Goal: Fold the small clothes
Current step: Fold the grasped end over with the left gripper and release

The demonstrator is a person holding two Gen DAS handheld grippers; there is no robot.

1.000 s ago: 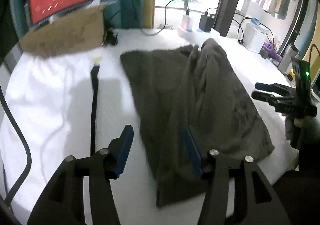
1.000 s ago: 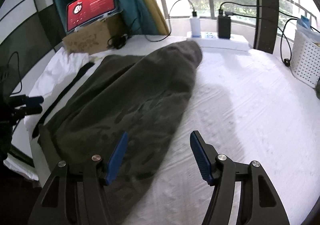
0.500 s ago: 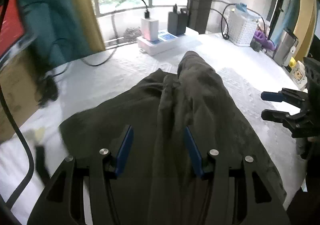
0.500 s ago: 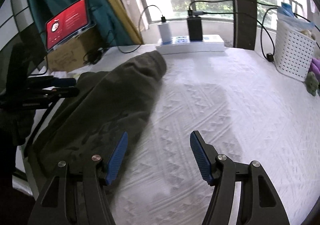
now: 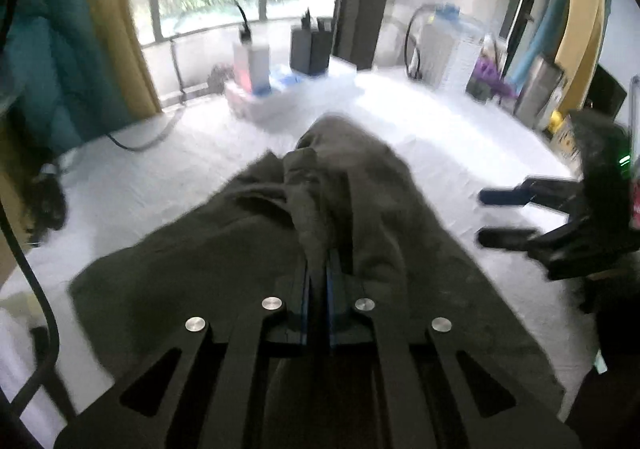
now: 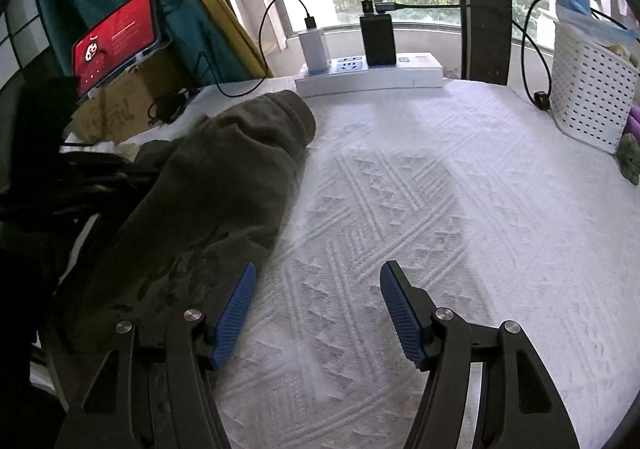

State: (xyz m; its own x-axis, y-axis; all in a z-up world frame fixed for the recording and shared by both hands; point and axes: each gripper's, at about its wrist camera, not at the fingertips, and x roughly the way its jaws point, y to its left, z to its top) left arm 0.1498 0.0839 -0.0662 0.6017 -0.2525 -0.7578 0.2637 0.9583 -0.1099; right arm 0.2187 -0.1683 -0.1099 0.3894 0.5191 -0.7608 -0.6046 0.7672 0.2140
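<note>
Blue-padded, my left hand-held gripper (image 5: 317,281) has just closed and now pinches a raised ridge of the dark olive garment (image 5: 224,261). My right hand-held gripper (image 6: 318,309) stands spread, nothing between its pads, beside the garment's edge. The garment lies on the white textured bedspread (image 6: 460,209).

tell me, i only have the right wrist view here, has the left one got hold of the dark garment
Observer: Yes. In the left wrist view the left gripper has just closed its jaws on a raised fold of the dark garment, and cloth is pinched between them.
Operator: where on it
Observer: Along the bunched ridge that runs down the garment's middle, near the camera end.
Operator: and mine, seen from there
Observer: The right gripper shows at the garment's right edge, jaws open, over the white cover, with nothing between them.
</note>
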